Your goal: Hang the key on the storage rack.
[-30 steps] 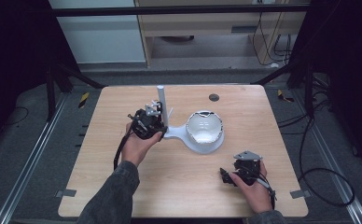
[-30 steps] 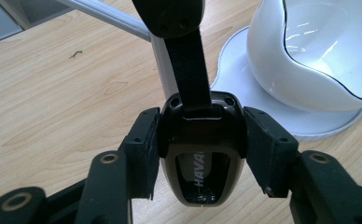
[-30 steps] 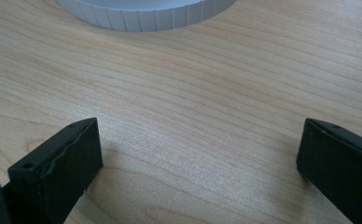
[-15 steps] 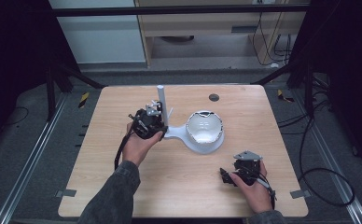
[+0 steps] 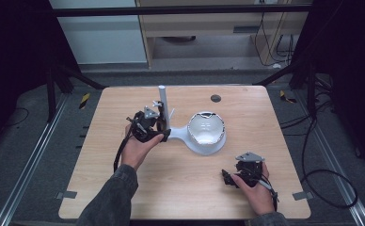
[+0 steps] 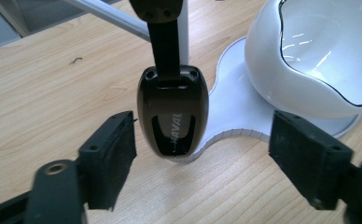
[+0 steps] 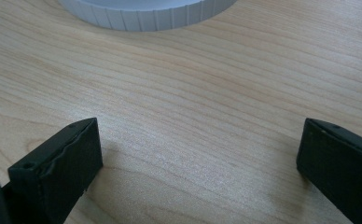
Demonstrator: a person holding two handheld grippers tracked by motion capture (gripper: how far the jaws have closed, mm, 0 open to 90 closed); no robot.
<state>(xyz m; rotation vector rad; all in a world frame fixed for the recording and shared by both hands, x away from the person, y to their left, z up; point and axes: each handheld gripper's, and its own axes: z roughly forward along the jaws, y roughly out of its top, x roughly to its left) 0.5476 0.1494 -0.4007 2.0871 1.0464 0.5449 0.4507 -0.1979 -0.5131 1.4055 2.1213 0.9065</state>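
Key fob (image 6: pixel 173 112), black w/ "HAVAL" printed on it, hung from a dark strap on the white post (image 5: pixel 163 106) of the stand (image 5: pixel 180 134), near the middle of the surface (image 5: pixel 124 188). Its lower end was just over the flat white base, maybe touching; I could not tell.

Your left tongs (image 6: pixel 202 156) were wide apart, one pad on each side of the fob, not touching it. Your right tongs (image 5: pixel 228 179) were also apart, empty, low over bare wood at the near right, well apart from the stand.

What could go wrong, in my judgement:
- The fob hangs free, so if one pad meets it first it will swing away and you close on air or on the strap.
- The fob is smooth and rounded; a grip near its tip can slip off.
- If you pull sideways, the strap may catch on the post and tip the stand, w/ the white bowl (image 5: pixel 207 128) on it.
- The right-hand pad in the left gripper view was near the bowl, so a wide move there can bump it.

Room: the surface was open on the left and near side of the stand, also in front of your right hand. The far edge was close behind the post, and a small dark disc (image 5: pixel 215 98) lay there.
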